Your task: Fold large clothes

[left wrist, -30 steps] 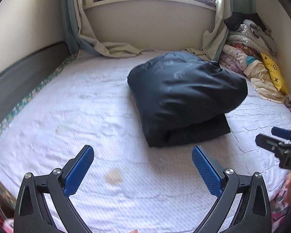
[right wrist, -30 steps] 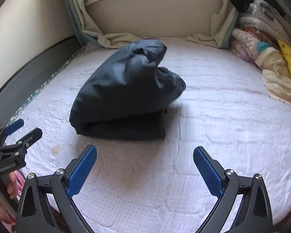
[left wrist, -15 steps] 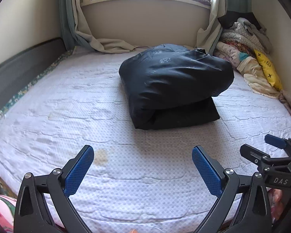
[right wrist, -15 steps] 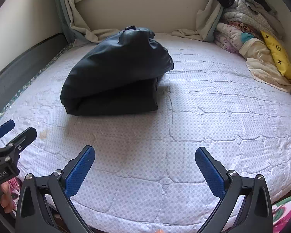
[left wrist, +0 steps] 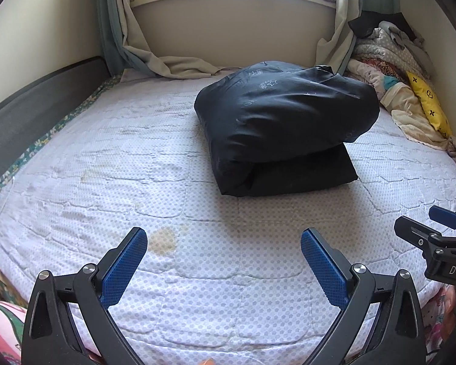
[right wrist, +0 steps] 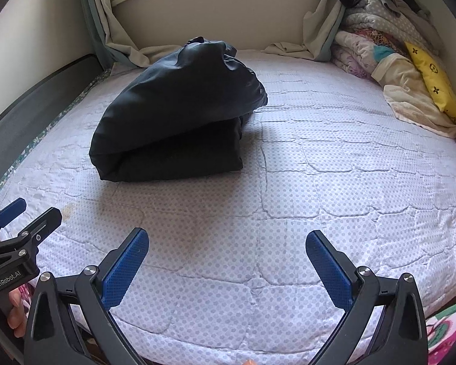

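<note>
On the bed (left wrist: 106, 182), toward its far middle, sits the folded dark jacket (left wrist: 282, 127), well apart from the left gripper (left wrist: 223, 258) and right gripper (right wrist: 226, 261), both spread wide and holding nothing.

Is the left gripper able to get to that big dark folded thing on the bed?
Probably yes. The left gripper is open and empty, and only bare mattress lies between it and the dark folded bundle. Nothing blocks the way, though it would need to move forward first.
</note>
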Demonstrator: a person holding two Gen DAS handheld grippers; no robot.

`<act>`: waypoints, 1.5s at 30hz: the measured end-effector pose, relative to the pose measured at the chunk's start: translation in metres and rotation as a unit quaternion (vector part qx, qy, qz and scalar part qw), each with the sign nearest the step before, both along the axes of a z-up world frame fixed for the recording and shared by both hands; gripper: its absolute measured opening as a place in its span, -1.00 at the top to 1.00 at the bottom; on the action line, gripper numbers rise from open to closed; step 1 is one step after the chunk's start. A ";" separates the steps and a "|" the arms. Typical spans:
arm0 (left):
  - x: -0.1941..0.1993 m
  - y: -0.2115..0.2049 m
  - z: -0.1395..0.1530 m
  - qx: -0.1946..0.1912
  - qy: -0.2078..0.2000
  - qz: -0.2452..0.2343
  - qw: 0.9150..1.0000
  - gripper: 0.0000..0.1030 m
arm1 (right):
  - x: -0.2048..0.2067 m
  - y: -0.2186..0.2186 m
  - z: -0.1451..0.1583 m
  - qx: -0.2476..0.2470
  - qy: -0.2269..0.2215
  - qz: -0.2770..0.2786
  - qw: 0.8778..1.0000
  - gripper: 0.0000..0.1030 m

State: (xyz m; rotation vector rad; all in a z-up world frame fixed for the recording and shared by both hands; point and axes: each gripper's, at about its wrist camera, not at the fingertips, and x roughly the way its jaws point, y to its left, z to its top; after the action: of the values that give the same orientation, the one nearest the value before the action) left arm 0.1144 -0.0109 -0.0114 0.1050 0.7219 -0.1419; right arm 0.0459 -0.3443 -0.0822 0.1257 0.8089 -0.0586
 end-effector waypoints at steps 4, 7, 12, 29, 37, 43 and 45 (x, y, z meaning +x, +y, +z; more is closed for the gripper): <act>0.000 -0.001 -0.002 0.002 0.002 -0.002 1.000 -1.00 | 0.001 -0.002 -0.002 0.003 0.003 -0.002 1.000 -1.00; 0.000 -0.002 -0.003 0.004 0.004 -0.002 1.000 -0.99 | 0.001 -0.002 -0.002 0.003 0.004 -0.003 1.000 -1.00; 0.000 -0.003 -0.004 0.005 0.005 -0.001 1.000 -0.99 | 0.001 -0.002 -0.003 0.005 0.006 -0.004 1.000 -1.00; -0.003 -0.006 -0.005 0.003 0.004 -0.009 1.000 -1.00 | -0.001 -0.001 -0.006 -0.014 0.007 -0.006 1.000 -1.00; -0.007 -0.010 -0.003 0.018 -0.010 -0.010 1.000 -1.00 | -0.001 -0.003 -0.008 -0.018 0.009 -0.006 1.000 -1.00; -0.009 -0.012 -0.001 0.019 -0.015 -0.018 1.000 -0.99 | -0.001 -0.002 -0.008 -0.019 0.008 -0.006 1.000 -1.00; -0.009 -0.012 -0.001 0.016 -0.013 -0.022 1.000 -0.99 | -0.001 -0.002 -0.008 -0.020 0.007 -0.006 1.000 -1.00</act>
State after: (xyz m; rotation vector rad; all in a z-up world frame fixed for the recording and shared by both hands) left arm 0.1056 -0.0230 -0.0126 0.1526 0.6963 -0.1713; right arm 0.0447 -0.3465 -0.0901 0.0923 0.8212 -0.0867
